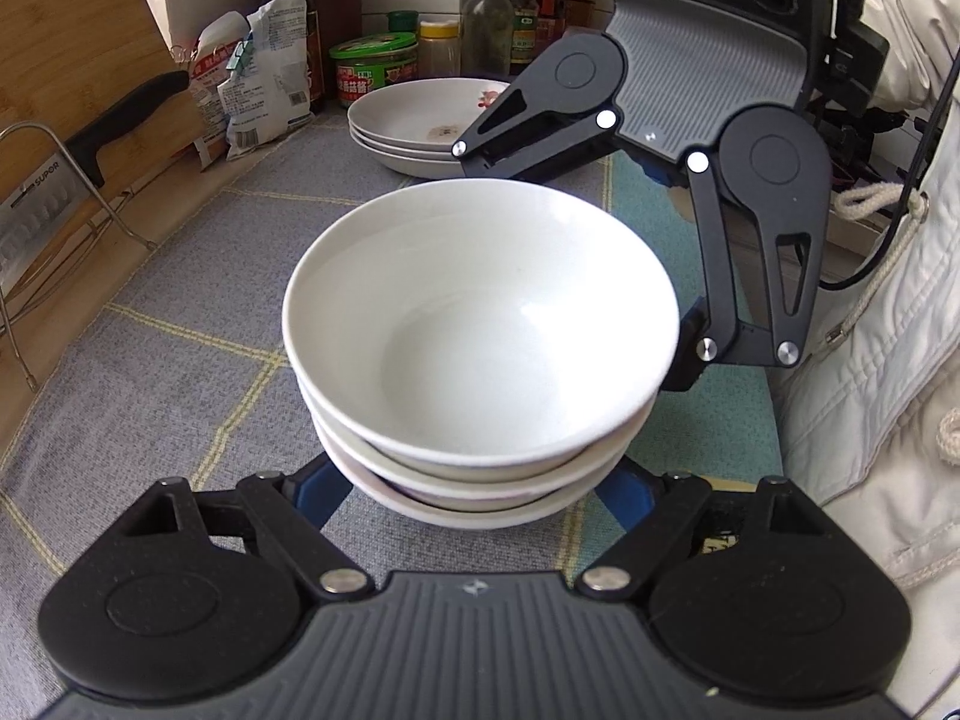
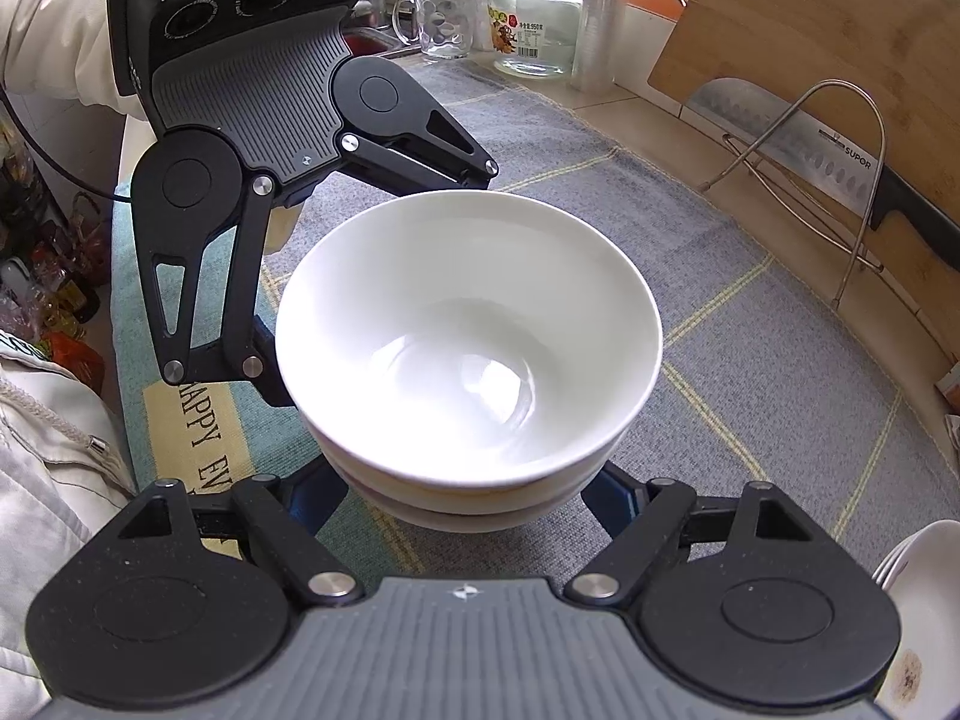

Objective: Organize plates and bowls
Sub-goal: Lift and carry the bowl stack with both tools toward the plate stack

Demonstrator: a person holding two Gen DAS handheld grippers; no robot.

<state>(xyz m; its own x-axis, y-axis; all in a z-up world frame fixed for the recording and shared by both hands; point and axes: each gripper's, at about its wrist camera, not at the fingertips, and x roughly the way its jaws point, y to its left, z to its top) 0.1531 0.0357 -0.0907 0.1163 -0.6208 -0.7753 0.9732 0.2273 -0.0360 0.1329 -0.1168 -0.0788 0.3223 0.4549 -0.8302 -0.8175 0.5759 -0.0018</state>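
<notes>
Bowl stack (image 1: 480, 354) sits mid-mat (image 1: 180, 300), plates (image 1: 414, 120) behind; left gripper (image 1: 474, 495) and right gripper (image 2: 468, 489) both spread wide around its base from opposite sides; uneven squeeze likely tips or slides the nested bowls.

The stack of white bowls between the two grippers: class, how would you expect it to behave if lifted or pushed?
The stack of white bowls looks like glazed ceramic, so probably stiff, fragile and fairly heavy. Its glossy sides may slip against the left gripper and right gripper. The nested bowls sit slightly offset, so a sideways push might shift the top one.
</notes>
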